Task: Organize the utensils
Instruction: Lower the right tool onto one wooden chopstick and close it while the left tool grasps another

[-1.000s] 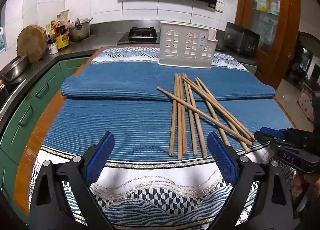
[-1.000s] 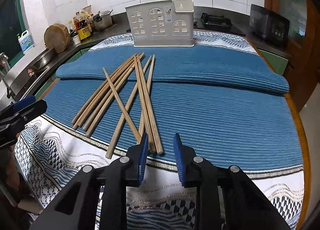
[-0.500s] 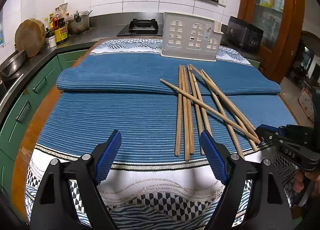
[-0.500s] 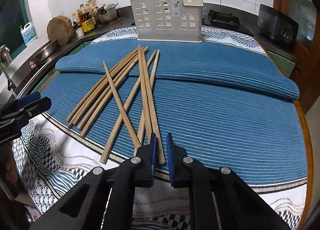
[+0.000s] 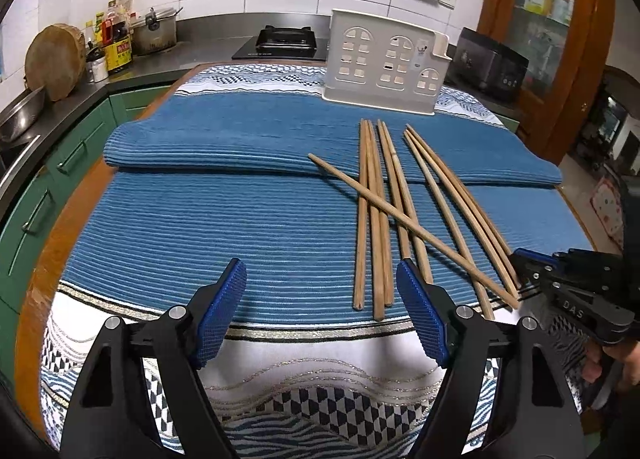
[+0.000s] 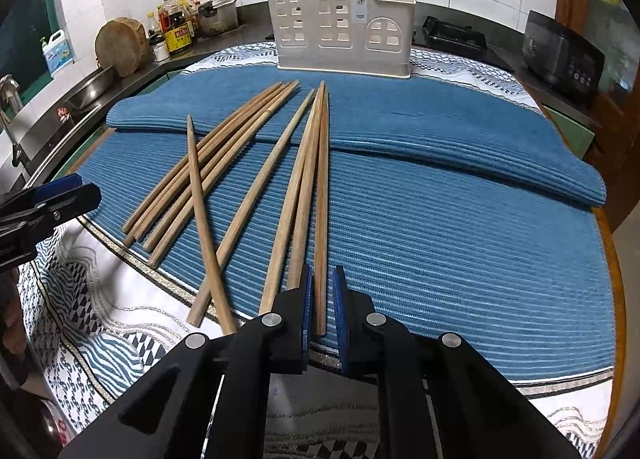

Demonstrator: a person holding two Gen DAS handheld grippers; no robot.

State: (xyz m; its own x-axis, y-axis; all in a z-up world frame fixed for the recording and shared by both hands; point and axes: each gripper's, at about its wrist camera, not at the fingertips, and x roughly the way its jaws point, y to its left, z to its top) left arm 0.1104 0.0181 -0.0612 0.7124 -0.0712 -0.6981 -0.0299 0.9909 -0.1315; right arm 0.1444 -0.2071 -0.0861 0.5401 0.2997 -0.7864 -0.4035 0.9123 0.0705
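Note:
Several wooden chopsticks (image 5: 376, 211) lie on a blue mat (image 5: 240, 219), one crossing the others diagonally. They also show in the right wrist view (image 6: 248, 179). A white house-shaped utensil holder (image 5: 384, 63) stands at the table's far side, also in the right wrist view (image 6: 340, 35). My left gripper (image 5: 320, 299) is open and empty, just left of the chopsticks' near ends. My right gripper (image 6: 320, 299) is nearly closed, its blue pads (image 6: 306, 299) on either side of the near end of the rightmost chopstick (image 6: 321, 195). It also shows in the left wrist view (image 5: 532, 259).
A patterned white cloth (image 5: 320, 379) covers the table's near edge. A counter on the left holds a round wooden board (image 5: 56, 59), bottles and a pot (image 5: 154, 33). A stove (image 5: 286, 43) and a black appliance (image 5: 492, 63) sit behind the holder.
My right gripper has narrowed its jaws and moved forward onto the near end of the rightmost chopstick. My left gripper has shifted forward and right, its jaws narrowing slightly.

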